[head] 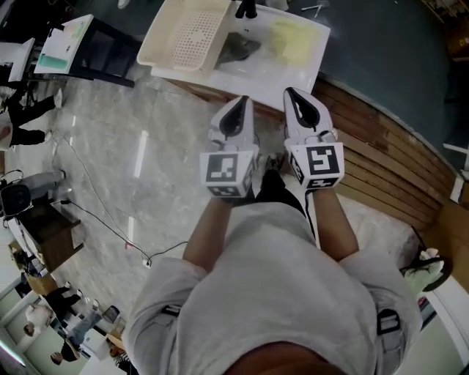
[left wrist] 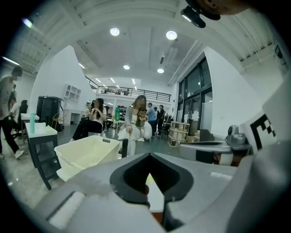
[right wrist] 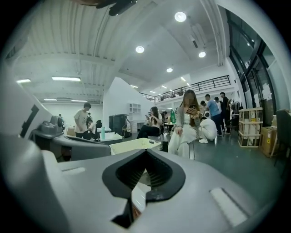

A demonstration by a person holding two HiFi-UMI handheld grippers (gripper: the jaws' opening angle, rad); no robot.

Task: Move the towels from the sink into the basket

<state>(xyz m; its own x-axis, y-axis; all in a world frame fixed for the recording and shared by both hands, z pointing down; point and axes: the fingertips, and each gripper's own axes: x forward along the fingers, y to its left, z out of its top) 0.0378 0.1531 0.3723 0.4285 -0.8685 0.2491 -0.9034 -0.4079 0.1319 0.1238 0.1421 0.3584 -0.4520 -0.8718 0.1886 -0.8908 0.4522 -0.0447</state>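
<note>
In the head view a white sink [head: 311, 62] at the top holds a grey towel [head: 239, 47] and a yellow towel [head: 293, 38]. A cream perforated basket [head: 189, 33] stands directly left of the sink; it also shows as the basket [left wrist: 86, 154] in the left gripper view and the basket [right wrist: 134, 145] in the right gripper view. My left gripper [head: 242, 104] and right gripper [head: 294, 95] are held side by side just short of the sink's near edge, tips pointing at it. Both are shut with nothing between the jaws.
A dark faucet [head: 245, 9] stands at the sink's back. A black table with papers [head: 80, 44] is at the far left. A slatted wooden platform [head: 388, 168] runs along the right. Cables [head: 102, 212] lie on the marble floor. Several people sit and stand beyond the basket.
</note>
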